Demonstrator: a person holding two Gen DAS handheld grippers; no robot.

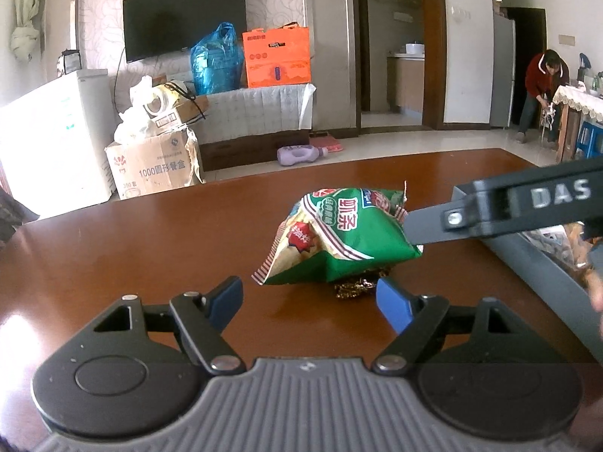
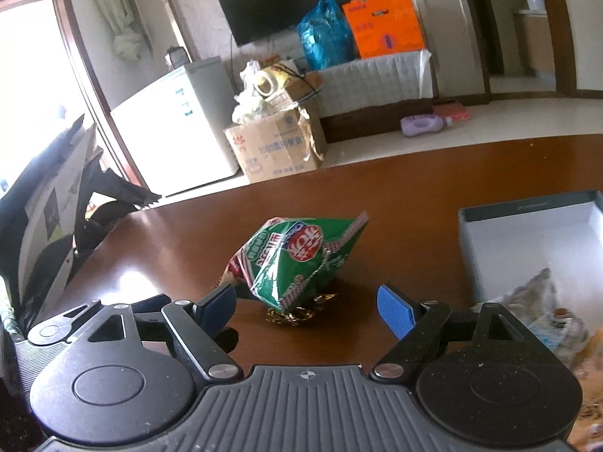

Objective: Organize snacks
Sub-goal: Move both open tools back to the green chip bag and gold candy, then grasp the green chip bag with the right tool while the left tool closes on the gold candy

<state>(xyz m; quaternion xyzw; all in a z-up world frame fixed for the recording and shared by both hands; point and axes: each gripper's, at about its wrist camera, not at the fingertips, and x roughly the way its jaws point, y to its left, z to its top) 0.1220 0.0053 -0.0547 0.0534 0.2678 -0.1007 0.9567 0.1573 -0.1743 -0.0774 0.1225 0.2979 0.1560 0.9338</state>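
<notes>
Left tool (image 1: 309,301) and right tool (image 2: 307,309) both spread, empty, aimed at green shrimp-chip bag (image 1: 339,237) just ahead, perched atop gold-wrapped candy (image 1: 356,288); grey box (image 2: 527,222) right of right tool, probably destination.

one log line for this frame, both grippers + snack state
left gripper: open, empty | right gripper: open, empty | green snack bag: on table, atop gold-wrapped item | grey box: right of bag

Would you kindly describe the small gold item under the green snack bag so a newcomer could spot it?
On the brown wooden table, left of the grey open box, lies the green puffed snack bag. Peeking from beneath its near edge is a small crinkled gold foil wrapper, the only shiny metallic item there.
</notes>
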